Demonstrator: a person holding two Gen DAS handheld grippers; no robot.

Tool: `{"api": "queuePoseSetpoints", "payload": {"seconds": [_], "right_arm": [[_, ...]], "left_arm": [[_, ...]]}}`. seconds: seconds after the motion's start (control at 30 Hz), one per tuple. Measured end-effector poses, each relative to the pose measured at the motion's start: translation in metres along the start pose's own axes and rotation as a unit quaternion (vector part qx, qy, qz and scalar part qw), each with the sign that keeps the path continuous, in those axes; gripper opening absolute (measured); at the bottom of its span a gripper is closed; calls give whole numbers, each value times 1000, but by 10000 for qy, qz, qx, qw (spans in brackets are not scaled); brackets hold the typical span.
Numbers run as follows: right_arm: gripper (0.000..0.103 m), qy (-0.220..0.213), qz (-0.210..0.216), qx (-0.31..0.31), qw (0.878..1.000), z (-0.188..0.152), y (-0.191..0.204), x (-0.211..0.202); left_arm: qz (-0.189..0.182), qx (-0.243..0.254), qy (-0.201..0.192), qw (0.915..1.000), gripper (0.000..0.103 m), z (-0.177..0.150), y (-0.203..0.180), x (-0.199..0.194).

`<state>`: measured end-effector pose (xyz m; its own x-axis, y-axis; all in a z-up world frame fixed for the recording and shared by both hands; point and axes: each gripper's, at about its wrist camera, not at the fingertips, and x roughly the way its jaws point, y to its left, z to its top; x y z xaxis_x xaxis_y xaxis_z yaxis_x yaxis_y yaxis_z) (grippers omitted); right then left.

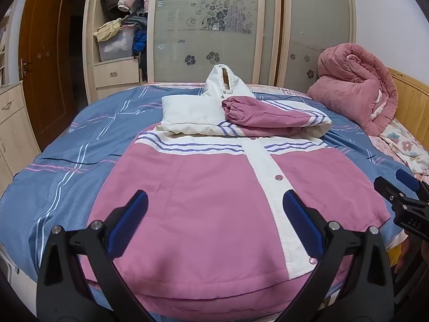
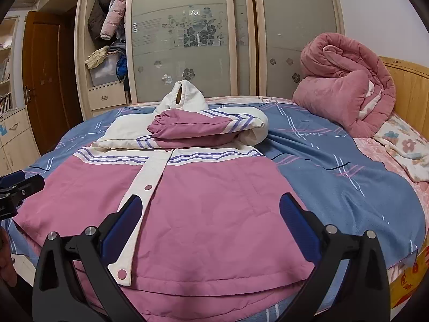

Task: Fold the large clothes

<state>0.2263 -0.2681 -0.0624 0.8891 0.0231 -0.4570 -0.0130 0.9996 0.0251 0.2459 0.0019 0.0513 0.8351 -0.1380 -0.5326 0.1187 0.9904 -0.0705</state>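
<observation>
1. We're looking over the pink and white padded jacket with purple stripes (image 1: 214,187), lying front-up on the blue plaid blanket (image 1: 67,161) that covers the bed; its white snap placket (image 1: 270,171) runs down the middle toward us.
2. Both sleeves are folded across the chest: the pink cuffed sleeve (image 1: 257,112) lies on top, and the white hood (image 1: 225,83) stands up at the far end.
3. The jacket's pink hem (image 2: 214,284) sits right at the near edge of the bed, just below both pairs of tongs.
4. Open blanket shows on both sides of the jacket, wider on the right side in the right wrist view, where the blue cloth runs out to the bed's edge.
5. Far right, a rolled pink quilt (image 2: 346,86) sits against the wooden headboard (image 2: 410,88), well apart from the jacket.
6. Behind the bed, the frosted sliding wardrobe doors (image 1: 209,26) close off the far side.
7. The left tongs (image 1: 215,222) are spread wide over the hem area, left of the placket, pinching nothing.
8. The right tongs (image 2: 211,228) are likewise spread wide above the jacket's right half, holding nothing; whether the fingertips touch the fabric, we cannot tell.
</observation>
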Motion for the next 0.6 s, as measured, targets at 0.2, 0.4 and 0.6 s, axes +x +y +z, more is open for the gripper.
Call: {"api": "queuePoseSetpoints", "payload": {"seconds": [0.2, 0.4, 0.6], "right_arm": [[102, 36, -23, 8, 10000, 1, -3, 1], [102, -31, -87, 28, 10000, 4, -6, -1], [102, -79, 25, 152, 9998, 7, -7, -3]], "left_arm": [[-11, 23, 63, 10000, 101, -2, -3, 6], [-41, 4, 63, 10000, 101, -2, -3, 7], [-329, -24, 197, 9993, 101, -4, -5, 14]]}}
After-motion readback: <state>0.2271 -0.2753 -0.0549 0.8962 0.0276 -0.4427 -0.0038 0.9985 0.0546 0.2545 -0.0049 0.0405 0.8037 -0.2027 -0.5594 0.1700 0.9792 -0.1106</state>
